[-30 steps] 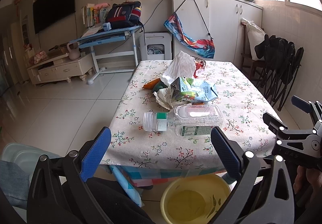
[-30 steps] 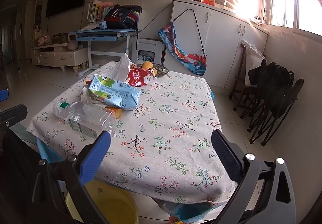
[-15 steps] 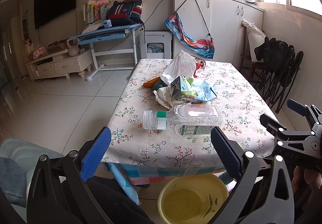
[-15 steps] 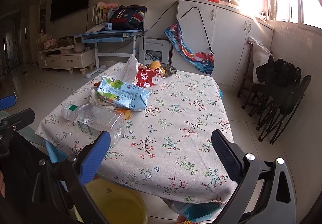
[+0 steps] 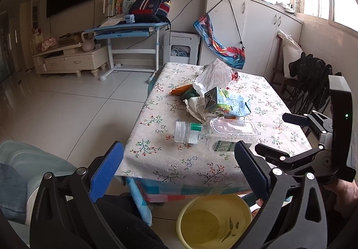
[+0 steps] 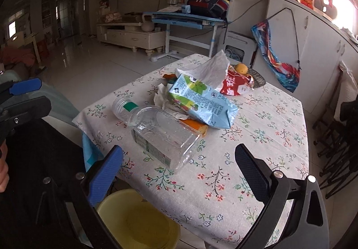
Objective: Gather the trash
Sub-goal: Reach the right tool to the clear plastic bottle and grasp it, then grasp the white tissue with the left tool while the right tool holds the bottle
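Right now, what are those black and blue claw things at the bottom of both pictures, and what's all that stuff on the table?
Those claws are tools, not a robot. A person holds one hand-held gripper in each hand, and each has a little camera looking out between its two fingers. One picture comes from the left hand-held gripper, the other from the right hand-held gripper. Both are open and hold nothing.

On the flowery table lies trash: a clear plastic bottle on its side, a blue and green carton, crumpled white paper and a red wrapper. On the floor in front of the table stands a yellow bucket, probably for the trash.
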A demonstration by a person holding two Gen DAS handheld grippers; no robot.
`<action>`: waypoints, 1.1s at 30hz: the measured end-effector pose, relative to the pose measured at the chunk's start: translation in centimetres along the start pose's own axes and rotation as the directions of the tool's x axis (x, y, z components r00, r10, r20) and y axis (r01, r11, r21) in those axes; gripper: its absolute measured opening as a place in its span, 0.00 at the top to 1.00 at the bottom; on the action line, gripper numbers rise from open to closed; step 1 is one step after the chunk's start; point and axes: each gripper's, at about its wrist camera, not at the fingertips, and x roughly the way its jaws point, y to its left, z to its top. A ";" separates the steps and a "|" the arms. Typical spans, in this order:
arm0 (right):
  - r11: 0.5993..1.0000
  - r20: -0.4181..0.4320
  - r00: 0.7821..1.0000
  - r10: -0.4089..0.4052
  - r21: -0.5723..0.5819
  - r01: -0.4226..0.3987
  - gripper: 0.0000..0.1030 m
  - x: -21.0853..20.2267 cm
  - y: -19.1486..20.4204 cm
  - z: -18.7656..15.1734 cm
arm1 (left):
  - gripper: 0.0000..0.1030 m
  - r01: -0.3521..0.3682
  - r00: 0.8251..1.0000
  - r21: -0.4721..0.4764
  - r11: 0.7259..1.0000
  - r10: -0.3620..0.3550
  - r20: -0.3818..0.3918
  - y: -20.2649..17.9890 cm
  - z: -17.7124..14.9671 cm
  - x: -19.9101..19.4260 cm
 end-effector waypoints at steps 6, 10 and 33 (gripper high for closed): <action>0.969 -0.112 0.992 0.053 -0.234 -0.078 0.07 4.8 1.8 2.1 | 0.07 -0.024 1.000 -0.017 1.000 0.024 -0.005 1.8 0.4 0.3; 0.951 -0.188 0.979 0.083 -0.280 -0.134 0.07 7.2 1.7 2.8 | 0.07 -0.033 0.999 -0.019 0.999 0.033 -0.011 2.8 0.7 0.6; 0.996 -0.303 0.953 0.018 0.088 0.009 0.33 3.4 -6.5 -2.6 | 0.07 0.045 0.994 0.072 0.996 -0.038 -0.101 -2.2 9.6 13.6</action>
